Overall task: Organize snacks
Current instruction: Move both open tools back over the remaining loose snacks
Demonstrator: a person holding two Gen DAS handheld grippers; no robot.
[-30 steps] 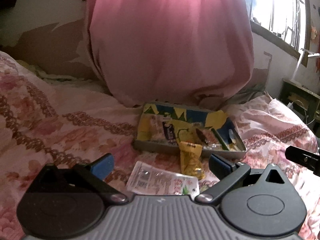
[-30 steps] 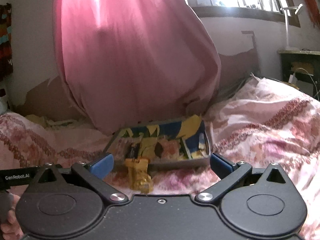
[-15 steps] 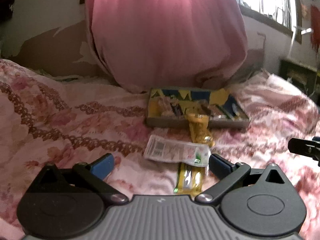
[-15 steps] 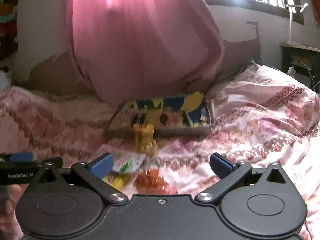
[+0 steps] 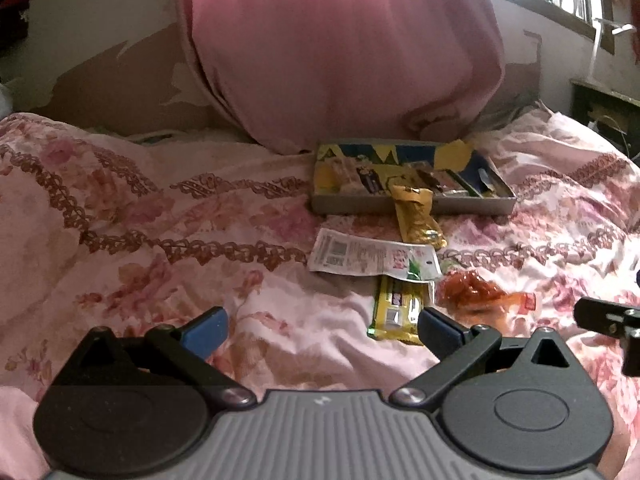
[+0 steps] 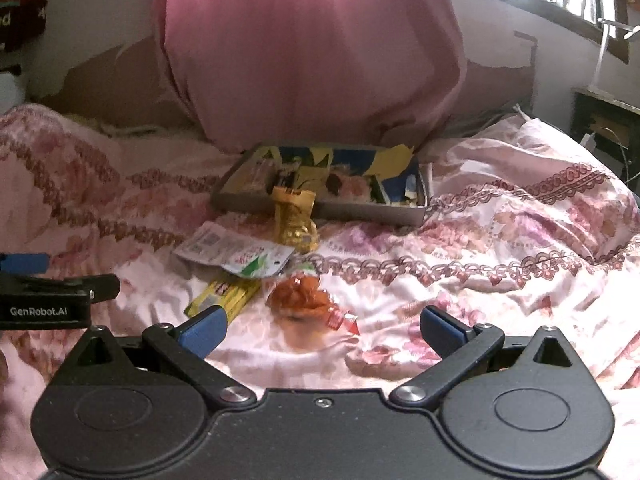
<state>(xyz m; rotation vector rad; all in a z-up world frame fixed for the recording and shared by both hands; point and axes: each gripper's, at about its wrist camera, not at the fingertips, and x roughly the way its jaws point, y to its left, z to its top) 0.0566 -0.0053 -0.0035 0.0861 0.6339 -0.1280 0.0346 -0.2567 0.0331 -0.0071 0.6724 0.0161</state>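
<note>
Here, both the left hand-held gripper (image 5: 320,330) and right hand-held gripper (image 6: 322,328) gape wide, empty; on the pink floral bed (image 6: 500,280) lie a crinkled gold foil snack pouch (image 6: 294,220) leaning on the shallow grey cardboard tray (image 6: 360,212), a flat white sachet (image 6: 236,252), a yellow wrapped bar (image 6: 228,294) and a clear packet of orange candy (image 6: 302,298).

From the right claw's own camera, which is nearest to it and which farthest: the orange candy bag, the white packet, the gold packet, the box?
1. Orange candy bag, just ahead of the open right claw.
2. White packet, farther, to the left.
3. Gold packet, leaning on the box front.
4. Box, farthest, by the pink curtain.
</note>
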